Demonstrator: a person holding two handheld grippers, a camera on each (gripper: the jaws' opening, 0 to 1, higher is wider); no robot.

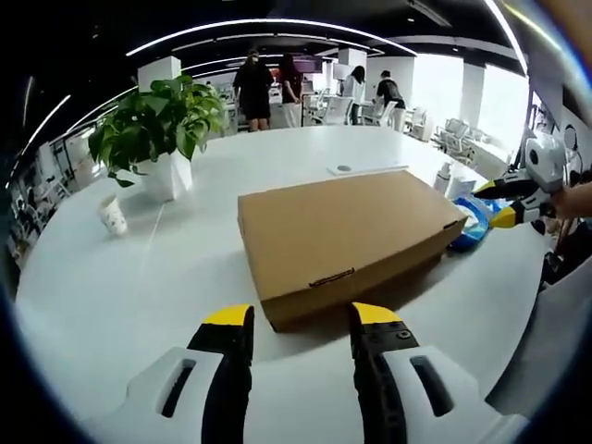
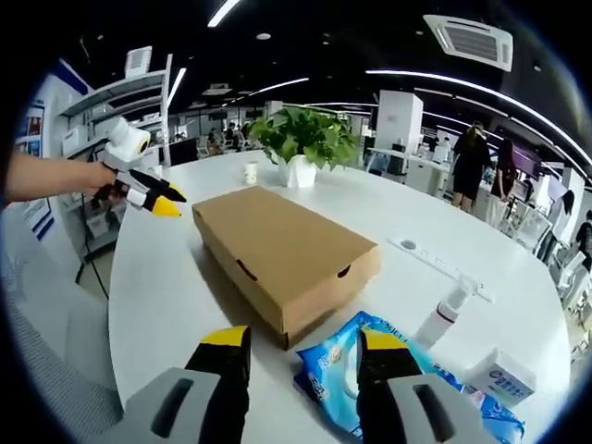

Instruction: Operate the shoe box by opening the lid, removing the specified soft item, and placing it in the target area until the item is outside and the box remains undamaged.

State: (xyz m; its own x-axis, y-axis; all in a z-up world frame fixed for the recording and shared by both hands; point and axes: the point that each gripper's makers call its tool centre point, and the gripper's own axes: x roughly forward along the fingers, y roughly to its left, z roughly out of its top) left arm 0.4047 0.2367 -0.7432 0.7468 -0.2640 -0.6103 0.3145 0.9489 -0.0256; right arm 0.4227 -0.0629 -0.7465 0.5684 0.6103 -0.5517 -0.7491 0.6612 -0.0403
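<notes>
Shoe box is seen lying closed on white table; left gripper and right gripper are held released, apart from it, blue wipes pack beside

The shoe box is plain brown cardboard, matt and smooth, lid shut. The table under it is white with a soft sheen. At four o'clock of the box in the right gripper view lies a blue wipes pack of glossy, crinkled plastic film
</notes>
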